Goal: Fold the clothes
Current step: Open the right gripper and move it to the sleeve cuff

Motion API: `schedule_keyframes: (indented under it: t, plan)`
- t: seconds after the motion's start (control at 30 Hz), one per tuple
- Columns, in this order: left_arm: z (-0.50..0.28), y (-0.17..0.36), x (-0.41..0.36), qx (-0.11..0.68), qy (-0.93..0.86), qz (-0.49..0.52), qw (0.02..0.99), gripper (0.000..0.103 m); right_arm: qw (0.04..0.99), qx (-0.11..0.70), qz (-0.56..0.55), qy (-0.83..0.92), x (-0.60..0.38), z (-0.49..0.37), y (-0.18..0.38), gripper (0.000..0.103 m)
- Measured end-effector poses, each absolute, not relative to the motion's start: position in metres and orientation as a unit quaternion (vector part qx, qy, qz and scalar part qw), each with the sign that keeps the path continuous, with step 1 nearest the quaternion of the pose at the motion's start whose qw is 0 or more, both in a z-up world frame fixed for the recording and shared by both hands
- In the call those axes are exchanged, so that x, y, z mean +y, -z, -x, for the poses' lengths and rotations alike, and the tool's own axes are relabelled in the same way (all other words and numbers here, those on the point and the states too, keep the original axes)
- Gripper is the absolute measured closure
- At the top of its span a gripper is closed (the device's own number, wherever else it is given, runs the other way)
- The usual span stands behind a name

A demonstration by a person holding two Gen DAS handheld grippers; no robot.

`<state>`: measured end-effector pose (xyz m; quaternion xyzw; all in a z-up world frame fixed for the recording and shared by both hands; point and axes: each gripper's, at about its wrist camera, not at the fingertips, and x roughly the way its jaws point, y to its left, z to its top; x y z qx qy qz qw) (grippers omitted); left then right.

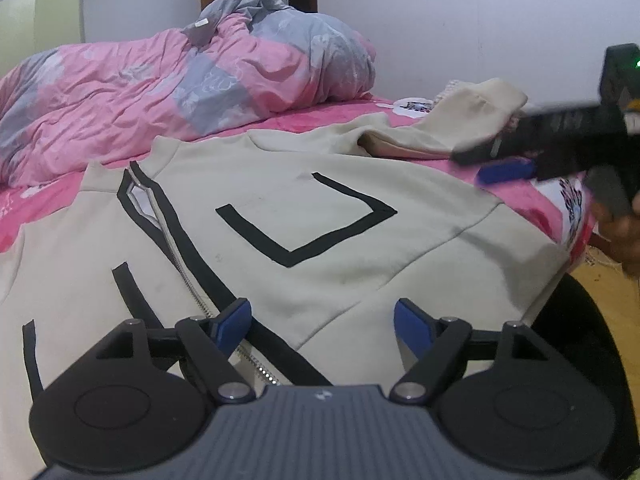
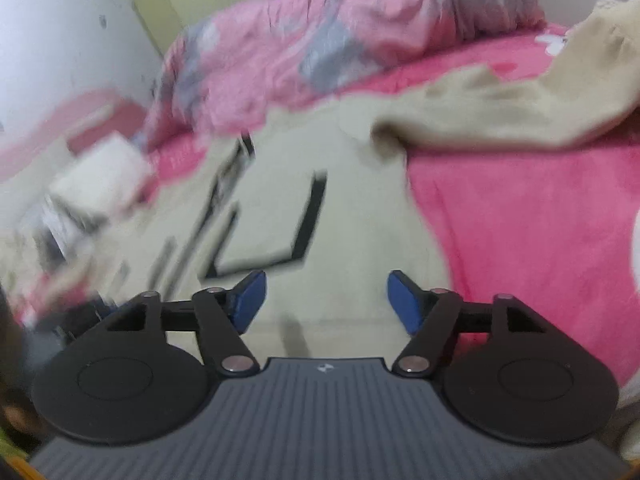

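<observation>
On the bed (image 1: pixel 532 208), we find the cream jacket (image 1: pixel 280 216) spread flat, front up, with its zipper (image 1: pixel 188 276) running down the left half and a black-outlined pocket (image 1: pixel 308 220) to the right of it. One sleeve (image 2: pixel 500 120) trails off toward the far right, rumpled and partly doubled over on the pink sheet. A pink-and-grey quilt (image 1: pixel 160 92) is heaped behind the garment.

The left tongs (image 1: pixel 322 328) hover low over the hem near the zipper, fingers set wide, holding nothing. The right tongs (image 2: pixel 324 302) hang above the right body panel, likewise wide and empty; that view is motion-blurred, so fine detail is unreliable.

We judge that the flat body fits either a garment laid out for folding or one between folds.

Risks from here:
- A pinch that takes only the top layer would separate the front panel from the back.
- The zipper teeth may snag a pad.
- The bunched sleeve would carry its creases into any fold.
- Dragging could pull the sheet along.
</observation>
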<state>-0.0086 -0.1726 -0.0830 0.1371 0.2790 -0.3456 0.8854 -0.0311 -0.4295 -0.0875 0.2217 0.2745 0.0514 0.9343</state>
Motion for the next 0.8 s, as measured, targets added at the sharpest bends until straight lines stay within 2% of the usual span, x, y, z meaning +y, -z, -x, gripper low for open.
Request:
schedule_keyframes:
  t: [0.03, 0.1, 0.33, 0.47, 0.6, 0.67, 0.77, 0.8]
  plan:
    - [0.008, 0.083, -0.173, 0.28, 0.345, -0.137, 0.885, 0.023, 0.938, 0.258, -0.231, -0.027, -0.445, 0.034, 0.083, 0.023]
    - [0.006, 0.083, -0.175, 0.282, 0.343, -0.135, 0.886, 0.023, 0.942, 0.223, -0.25, 0.022, -0.476, 0.04, 0.073, 0.02]
    - [0.003, 0.083, -0.181, 0.289, 0.338, -0.132, 0.886, 0.023, 0.927, 0.098, -0.308, 0.19, -0.586, 0.06, 0.038, 0.02]
    - [0.002, 0.082, -0.181, 0.292, 0.337, -0.129, 0.886, 0.023, 0.9, 0.098, -0.331, 0.266, -0.637, 0.048, 0.043, 0.02]
    - [0.001, 0.082, -0.179, 0.296, 0.334, -0.122, 0.887, 0.023, 0.899, 0.111, -0.339, 0.254, -0.65, 0.034, 0.053, 0.02]
    - [0.0, 0.081, -0.178, 0.297, 0.331, -0.119, 0.888, 0.023, 0.903, 0.117, -0.314, 0.268, -0.648, 0.028, 0.052, 0.023]
    - [-0.003, 0.081, -0.177, 0.298, 0.332, -0.108, 0.889, 0.023, 0.908, 0.133, -0.281, 0.282, -0.649, 0.017, 0.05, 0.042]
    - [-0.004, 0.081, -0.176, 0.298, 0.332, -0.104, 0.889, 0.023, 0.908, 0.14, -0.271, 0.286, -0.649, 0.013, 0.05, 0.052]
